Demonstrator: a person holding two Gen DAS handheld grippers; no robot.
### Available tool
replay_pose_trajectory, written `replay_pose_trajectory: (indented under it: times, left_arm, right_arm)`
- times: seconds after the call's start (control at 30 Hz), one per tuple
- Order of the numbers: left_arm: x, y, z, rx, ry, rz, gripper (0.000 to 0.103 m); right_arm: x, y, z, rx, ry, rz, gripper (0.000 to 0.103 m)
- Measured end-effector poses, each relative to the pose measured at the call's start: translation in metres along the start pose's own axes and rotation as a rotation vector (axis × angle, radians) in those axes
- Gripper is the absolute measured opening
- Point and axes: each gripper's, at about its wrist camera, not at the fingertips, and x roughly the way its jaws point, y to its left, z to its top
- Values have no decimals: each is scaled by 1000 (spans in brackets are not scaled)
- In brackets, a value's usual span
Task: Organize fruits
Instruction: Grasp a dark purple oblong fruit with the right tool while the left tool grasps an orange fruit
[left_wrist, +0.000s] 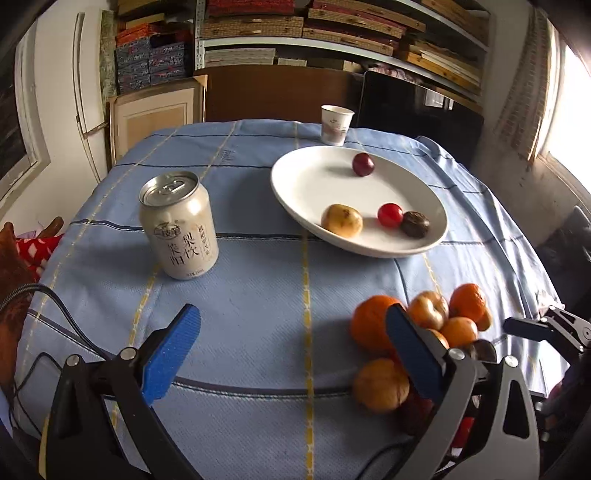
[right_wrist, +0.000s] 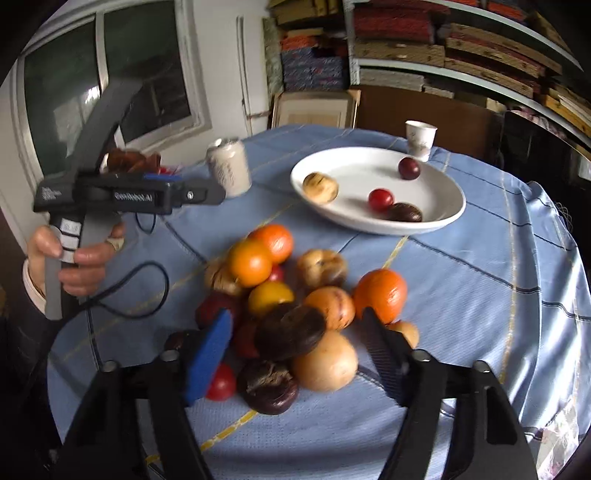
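A white plate (left_wrist: 314, 184) holds a dark red plum (left_wrist: 363, 164), a tan fruit (left_wrist: 341, 220), a small red fruit (left_wrist: 390, 214) and a dark brown fruit (left_wrist: 415, 223). A pile of several oranges and other fruits (right_wrist: 295, 295) lies on the blue cloth in front of the plate (right_wrist: 354, 173). My right gripper (right_wrist: 295, 336) hangs over the pile, open. A dark brown fruit (right_wrist: 290, 330) lies between its fingers, and the pads stand apart from it. My left gripper (left_wrist: 291, 328) is open over bare cloth, left of the pile (left_wrist: 424, 325).
A pale drink can (left_wrist: 177, 225) stands left of the plate, and a paper cup (left_wrist: 336, 123) behind it. A black cable (right_wrist: 140, 291) trails over the cloth near the hand (right_wrist: 74, 258) holding the left gripper. The round table's edge falls away on the right.
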Motion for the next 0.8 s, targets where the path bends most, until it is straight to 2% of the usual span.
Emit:
replay_pose_trajectory:
  times: [0.2,0.33,0.8]
  left_arm:
    - [3,0,-5,-11,15,-6,98]
    - [3,0,-5,-12,19,-11,98]
    - [4,-2,-9,-5,26,-4,98]
  right_arm:
    - [8,14,-4,-53,22,-21,60]
    - [15,15,-6,-73,43,-51,51]
    - [14,16,-6,-88,29,-72,47]
